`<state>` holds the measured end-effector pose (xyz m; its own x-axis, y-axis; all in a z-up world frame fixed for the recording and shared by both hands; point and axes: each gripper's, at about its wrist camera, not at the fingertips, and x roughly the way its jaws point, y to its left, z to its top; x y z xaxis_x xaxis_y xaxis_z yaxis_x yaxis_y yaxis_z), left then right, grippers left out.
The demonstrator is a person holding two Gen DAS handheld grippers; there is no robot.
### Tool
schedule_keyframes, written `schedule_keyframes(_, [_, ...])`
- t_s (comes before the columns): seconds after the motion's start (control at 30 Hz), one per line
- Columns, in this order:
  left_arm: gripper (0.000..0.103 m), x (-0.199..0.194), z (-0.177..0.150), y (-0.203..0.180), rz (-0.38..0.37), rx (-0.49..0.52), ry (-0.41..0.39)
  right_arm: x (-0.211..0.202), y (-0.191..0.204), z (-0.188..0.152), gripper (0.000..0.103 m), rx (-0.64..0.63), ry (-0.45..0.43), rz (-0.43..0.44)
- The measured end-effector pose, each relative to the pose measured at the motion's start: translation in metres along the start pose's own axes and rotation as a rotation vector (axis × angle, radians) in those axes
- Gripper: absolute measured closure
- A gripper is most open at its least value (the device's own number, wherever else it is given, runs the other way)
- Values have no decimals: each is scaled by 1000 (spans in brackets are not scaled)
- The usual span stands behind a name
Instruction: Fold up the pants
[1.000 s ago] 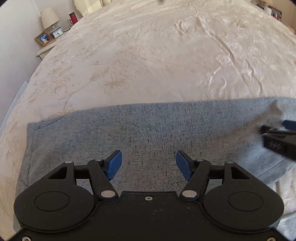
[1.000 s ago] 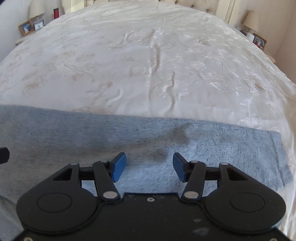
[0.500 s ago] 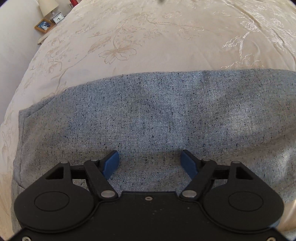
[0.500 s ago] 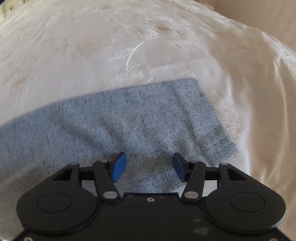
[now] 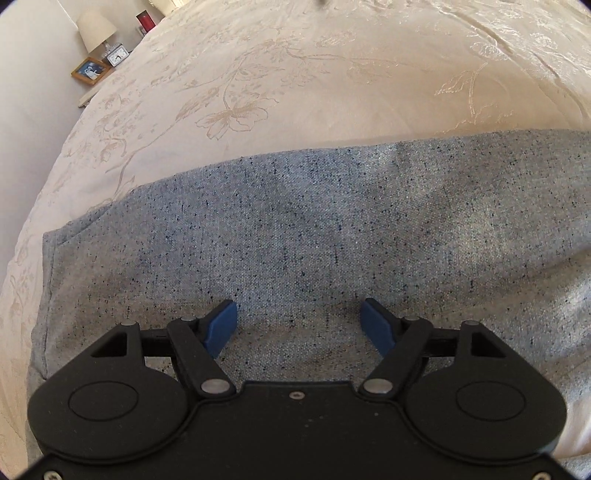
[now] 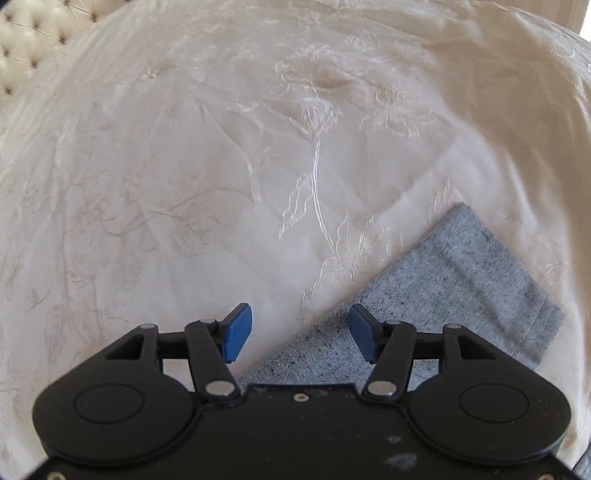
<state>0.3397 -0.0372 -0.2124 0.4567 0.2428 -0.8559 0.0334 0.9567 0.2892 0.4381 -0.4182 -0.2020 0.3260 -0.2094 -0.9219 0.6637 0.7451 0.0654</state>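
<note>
The bed (image 5: 332, 92) fills both views; its cream bedspread (image 6: 184, 166), embroidered with a floral pattern, lies under everything else. In the right wrist view a tufted headboard (image 6: 22, 40) shows in the upper left corner.

The pants (image 5: 295, 229), grey-blue speckled fabric, lie flat on the bedspread. In the left wrist view they span the middle band of the frame from the left edge to the right, with one stitched end at lower left. In the right wrist view only one end (image 6: 461, 280) shows at lower right, running diagonally, its corner toward the right edge.

Your left tool (image 5: 298, 326) sits at lower centre, over the fabric, jaws spread wide, nothing clamped between the blue pads (image 5: 221, 325).

Your right tool (image 6: 301, 332) straddles the pants' long edge: its left pad is over bedspread, its right pad over fabric. Its jaws are opening and grip nothing.

At the upper left of the left wrist view a nightstand (image 5: 88, 99) carries a lamp (image 5: 95, 29), a picture frame (image 5: 90, 71), a small clock (image 5: 117, 57) and a red object (image 5: 146, 21). Nothing lies on the pants.
</note>
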Motion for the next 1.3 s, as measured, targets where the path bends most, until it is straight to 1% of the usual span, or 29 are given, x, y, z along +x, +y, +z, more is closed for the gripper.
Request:
schedule_keyframes(0.13, [26,-2,1,4,-21,-8,-5,18,0,-11,44,6,39,-88])
schedule_keyframes(0.2, [29,-6,2,9,-40,-25,-5,20,-4,-16,48,-3,63,-105])
schedule_keyframes(0.27, [34,-11,6,15,-55,-48,-2,13,-11,-26,49,-30,62,-97])
schedule_keyframes(0.33, [34,-18,11,21,-73,-70,-19,4,-17,-36,60,-73,65,-73])
schedule_keyframes(0.37, [34,-22,14,25,-79,-80,-34,1,-20,-41,77,-91,73,-58])
schedule_keyframes(0.4, [34,-28,18,29,-86,-92,-52,-4,-25,-46,97,-105,85,-32])
schedule_keyframes(0.43, [34,-32,22,33,-93,-104,-67,-8,-29,-51,99,-110,95,-16])
schedule_keyframes(0.53, [34,-41,39,44,-121,-149,-88,-22,-40,-65,99,-118,84,5])
schedule_keyframes(0.67, [34,-40,64,58,-180,-216,-67,-38,-49,-83,100,-135,58,21])
schedule_keyframes(0.8, [34,-23,88,65,-222,-254,-4,-48,-60,-95,100,-141,43,35])
schedule_keyframes(0.9, [34,-7,99,62,-234,-273,70,-54,-68,-101,100,-138,34,49])
schedule_keyframes(1.0, [35,8,103,63,-259,-326,158,-62,-78,-104,100,-128,34,61])
schedule_keyframes(1.07, [35,13,104,62,-283,-355,193,-67,-83,-105,100,-125,34,69])
schedule_keyframes(1.13, [35,14,103,59,-291,-357,207,-70,-89,-107,100,-128,35,77])
schedule_keyframes(1.23, [35,15,106,52,-280,-339,220,-76,-95,-112,100,-141,33,86])
schedule_keyframes(1.3, [35,16,109,51,-285,-365,225,-77,-95,-117,100,-157,30,82])
